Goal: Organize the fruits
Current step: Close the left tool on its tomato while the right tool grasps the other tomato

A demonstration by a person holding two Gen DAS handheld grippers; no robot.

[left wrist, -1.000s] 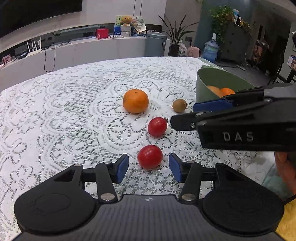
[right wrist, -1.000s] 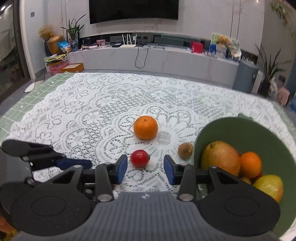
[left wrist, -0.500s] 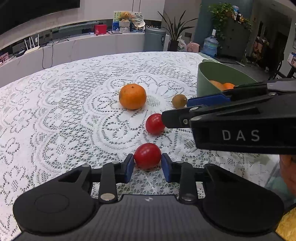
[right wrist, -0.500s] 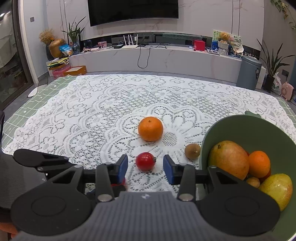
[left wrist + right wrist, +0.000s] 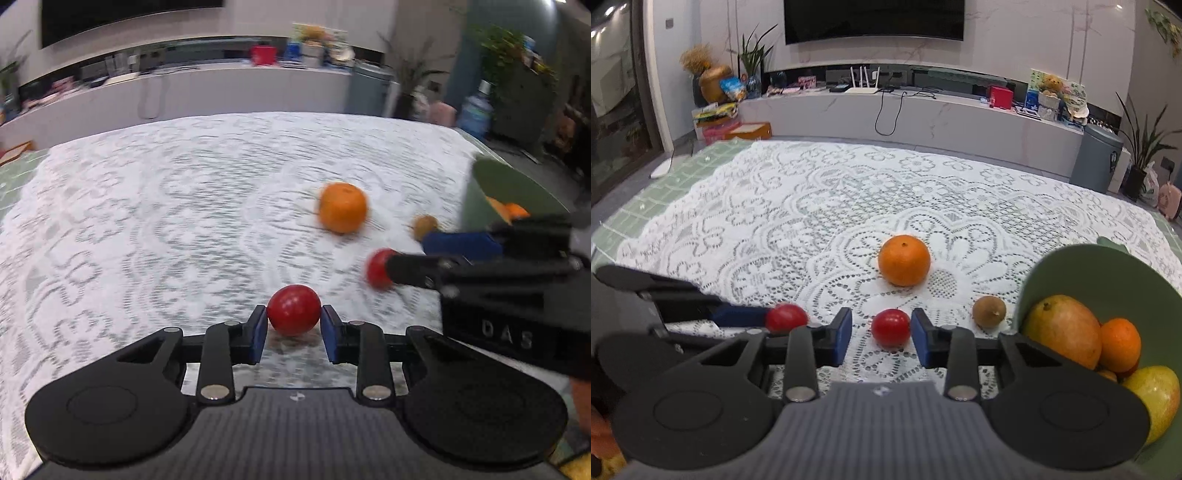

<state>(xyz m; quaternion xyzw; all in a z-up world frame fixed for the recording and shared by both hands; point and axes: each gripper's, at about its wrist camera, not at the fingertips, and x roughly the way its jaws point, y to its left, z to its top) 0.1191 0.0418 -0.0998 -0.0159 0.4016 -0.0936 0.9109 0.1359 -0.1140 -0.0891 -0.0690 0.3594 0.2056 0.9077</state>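
1. The left hand-held gripper (image 5: 294,328) was clenched on a red cherry tomato (image 5: 294,309), its blue pads (image 5: 258,334) pressed against both sides.
2. The right hand-held gripper (image 5: 881,336) was spread, a second cherry tomato (image 5: 890,327) resting on the lace-covered table (image 5: 812,221) between its fingers, untouched.
3. Just beyond lay a kiwi (image 5: 989,312), beside the green bowl (image 5: 1108,273) holding a mango (image 5: 1062,336) and oranges.
4. Farther back sat a mandarin (image 5: 904,260).

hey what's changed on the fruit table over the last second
The left gripper closed on the near tomato and is moving with it. The right gripper, still open, advanced around the other tomato. The orange, the small brown fruit and the bowl stayed put.
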